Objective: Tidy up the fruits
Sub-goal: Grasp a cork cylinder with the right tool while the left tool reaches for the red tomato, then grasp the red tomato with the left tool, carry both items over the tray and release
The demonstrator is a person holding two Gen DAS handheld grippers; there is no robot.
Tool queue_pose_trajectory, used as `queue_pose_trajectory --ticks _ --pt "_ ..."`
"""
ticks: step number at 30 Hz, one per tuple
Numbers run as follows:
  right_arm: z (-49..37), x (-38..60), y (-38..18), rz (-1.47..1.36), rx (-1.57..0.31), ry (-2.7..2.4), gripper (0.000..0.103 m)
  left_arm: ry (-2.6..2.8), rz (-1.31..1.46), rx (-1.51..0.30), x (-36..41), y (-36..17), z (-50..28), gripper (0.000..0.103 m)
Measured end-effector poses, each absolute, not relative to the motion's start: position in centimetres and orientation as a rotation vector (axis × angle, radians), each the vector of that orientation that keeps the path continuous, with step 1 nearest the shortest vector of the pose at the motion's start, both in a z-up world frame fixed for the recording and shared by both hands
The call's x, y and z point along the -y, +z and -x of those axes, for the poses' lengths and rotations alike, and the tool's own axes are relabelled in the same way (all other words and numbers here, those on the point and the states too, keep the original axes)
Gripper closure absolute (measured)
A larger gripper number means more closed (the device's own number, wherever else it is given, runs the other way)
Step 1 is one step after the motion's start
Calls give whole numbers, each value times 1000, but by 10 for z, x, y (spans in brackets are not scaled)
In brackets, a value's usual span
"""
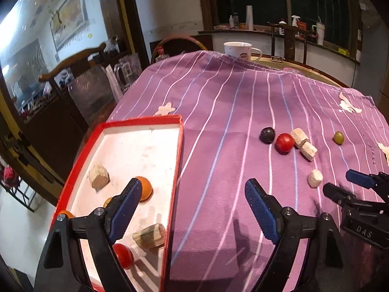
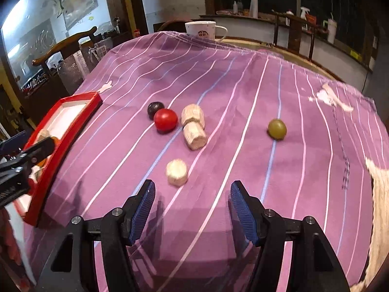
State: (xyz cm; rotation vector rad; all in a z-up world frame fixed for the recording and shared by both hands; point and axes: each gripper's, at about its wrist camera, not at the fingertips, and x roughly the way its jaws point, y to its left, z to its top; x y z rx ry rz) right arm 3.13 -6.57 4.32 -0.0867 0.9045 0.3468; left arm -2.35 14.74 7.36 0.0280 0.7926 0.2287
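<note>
the job looks roughly half done. the red-rimmed tray (image 1: 181, 146) at the left edge of the purple striped cloth (image 1: 218, 121) already holds an orange fruit (image 1: 145, 188), a red fruit (image 1: 123, 255), two wooden blocks (image 1: 98, 177) and, partly hidden behind the gripper fingers, what may be one or two more orange pieces (too covered to be sure).

still out on the cloth, well apart from the tray: a dark plum-like fruit (image 2: 155, 109) touching a red tomato-like fruit (image 2: 165, 119), two pale wooden pieces (image 2: 193, 126) lying against each other just beside the red one, a small pale cylinder (image 2: 176, 172) nearer the camera, and a green olive-like fruit (image 2: 277, 129) off alone to the right.

the left gripper (image 1: 193, 189) hangs over the tray's right rim with its jaws spread wide and nothing between them. the right gripper (image 2: 190, 192) is likewise spread and empty, low over the cloth, with the small pale cylinder just ahead of its fingers and slightly toward the left one.

by my reading, the right gripper is lined up to take the cylinder next; after that the red, dark and green fruits and the two wooden pieces remain. round fruits may roll when nudged.
</note>
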Motion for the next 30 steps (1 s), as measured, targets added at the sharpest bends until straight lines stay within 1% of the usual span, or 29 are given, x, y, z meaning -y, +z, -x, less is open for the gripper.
queue_pose_trajectory --ticks 5,7,8,9,10,11,13,15,18,19,20,23,25,30 --pt "-47 58 34 88 -916 364 36 203 32 -825 -160 68 14 17" --pt "-51 53 31 83 -926 386 44 179 47 -836 -158 68 10 17" --pt "-52 50 29 88 -930 394 46 162 54 -841 -157 67 7 17" --pt "-53 46 27 101 -934 396 51 135 65 -848 -154 67 3 17" --pt "-54 43 26 107 -936 400 58 116 76 -855 -152 66 -1 17" --pt "-54 41 26 115 -928 396 60 104 83 -860 -150 65 -5 17" --pt "-55 40 26 116 -926 396 73 66 110 -873 -145 64 -16 17" --pt "-55 43 26 107 -931 397 78 39 129 -891 -139 60 -29 17" --pt "-55 54 28 68 -944 385 79 -14 134 -902 -128 56 -44 18" --pt "-54 60 29 47 -944 377 79 -34 121 -907 -121 55 -50 23" --pt "-54 67 31 21 -944 369 79 -49 116 -911 -116 54 -53 31" --pt "-51 83 34 -49 -939 360 78 -130 137 -942 -102 47 -71 43" --pt "-51 89 35 -77 -933 361 78 -167 178 -958 -97 40 -83 45" --pt "-53 91 31 -116 -933 383 78 -181 277 -966 -95 25 -105 45"
